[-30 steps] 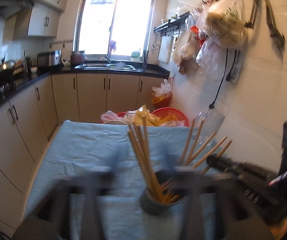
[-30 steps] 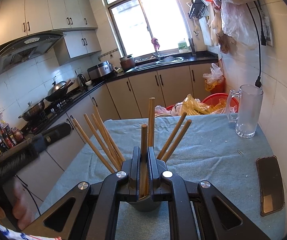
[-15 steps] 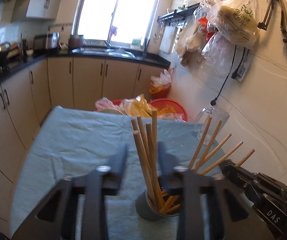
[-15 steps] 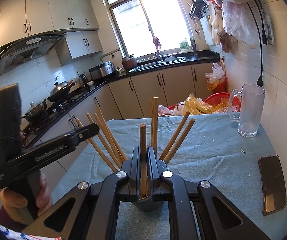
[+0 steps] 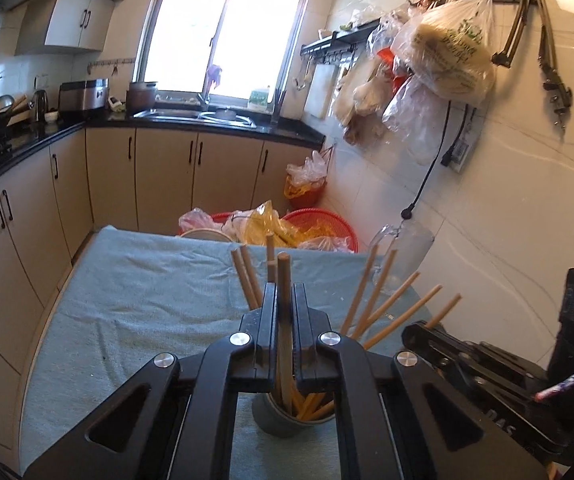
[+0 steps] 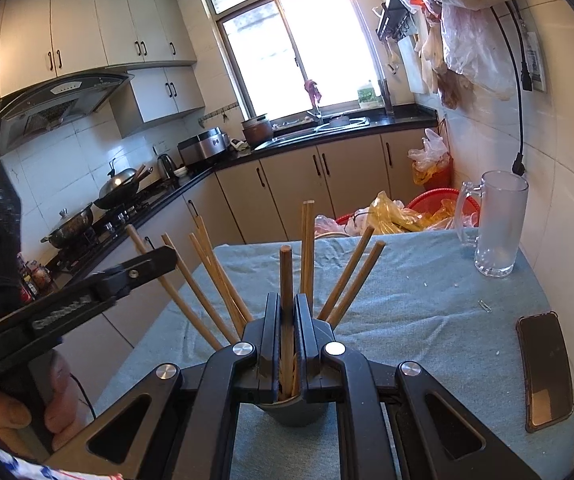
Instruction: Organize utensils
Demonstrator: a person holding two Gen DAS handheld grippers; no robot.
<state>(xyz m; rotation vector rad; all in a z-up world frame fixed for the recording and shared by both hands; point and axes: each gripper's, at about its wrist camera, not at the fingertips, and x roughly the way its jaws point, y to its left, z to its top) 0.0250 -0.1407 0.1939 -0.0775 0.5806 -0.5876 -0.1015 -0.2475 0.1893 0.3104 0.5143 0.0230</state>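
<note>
A kitchen fills the background: beige cabinets under a black counter, a bright window over the sink at the far end, a range hood and pans on the stove at the left, and plastic bags hanging on the white tiled wall at the right. In front of it stands the desk, covered with a light blue cloth. Beyond its far edge sits a red basket with yellow and clear bags in it.

On the desk, at the far right by the wall, stands an upright glass mug, and nearer on the right lies a dark phone, flat on the cloth. A small metal clip lies between the two.

Near the middle of the near edge stands a grey cup holding wooden chopsticks that fan out to the left and right.

The left gripper is closed on one upright chopstick whose lower end reaches into the cup. The right gripper is likewise closed on a darker upright chopstick standing in the same cup. In each wrist view the other gripper appears just beside the cup.
</note>
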